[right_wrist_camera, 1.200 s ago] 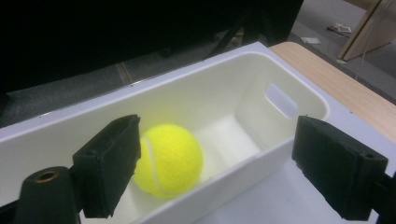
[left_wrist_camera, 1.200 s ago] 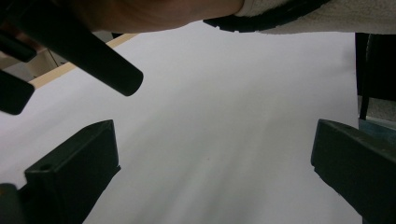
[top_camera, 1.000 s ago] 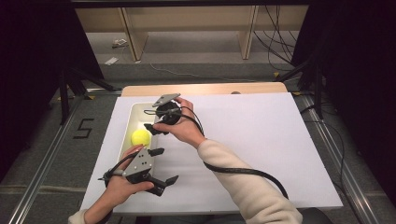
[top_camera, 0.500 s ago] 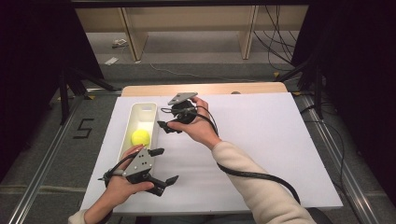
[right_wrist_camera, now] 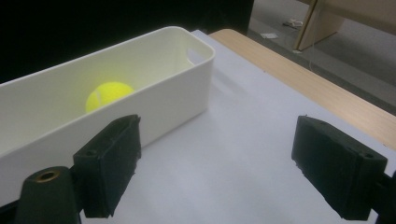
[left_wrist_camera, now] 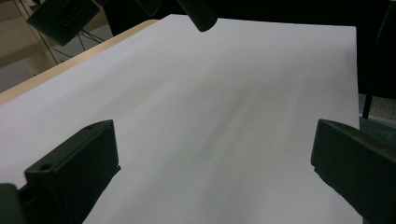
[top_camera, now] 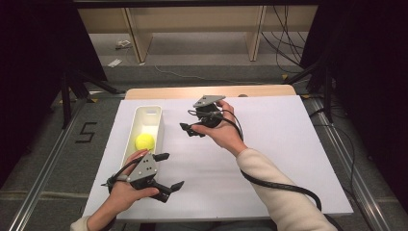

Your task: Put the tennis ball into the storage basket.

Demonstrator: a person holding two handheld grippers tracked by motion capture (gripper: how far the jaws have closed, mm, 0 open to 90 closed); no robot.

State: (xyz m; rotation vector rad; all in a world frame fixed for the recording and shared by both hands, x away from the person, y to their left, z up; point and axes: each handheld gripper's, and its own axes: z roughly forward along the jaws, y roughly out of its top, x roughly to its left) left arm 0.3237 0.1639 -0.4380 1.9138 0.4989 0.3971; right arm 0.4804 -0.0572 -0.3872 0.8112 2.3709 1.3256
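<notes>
A yellow tennis ball [top_camera: 144,142] lies inside a long white bin [top_camera: 157,117] at the left of the white table. My right gripper [top_camera: 188,130] hovers just right of the bin's far half, open and empty, its jaws pointing at the bin. In the right gripper view, the bin [right_wrist_camera: 177,79] with the ball [right_wrist_camera: 109,93] lies ahead on the left, beyond my right gripper [right_wrist_camera: 219,163]. My left gripper [top_camera: 172,170] rests by the bin's near end, open and empty. In the left gripper view, bare sheet lies between the jaws of my left gripper [left_wrist_camera: 215,163].
A white sheet [top_camera: 288,144] covers the table, with a strip of wood [top_camera: 260,90] along its far edge. A black cable [top_camera: 284,187] trails from the right gripper along the sleeve. Beyond the table stand wooden shelf legs [top_camera: 255,33] and dark stands.
My right gripper has moved rightward, from above the bin's far end to the open sheet beside it. The left gripper and the ball have stayed put.
</notes>
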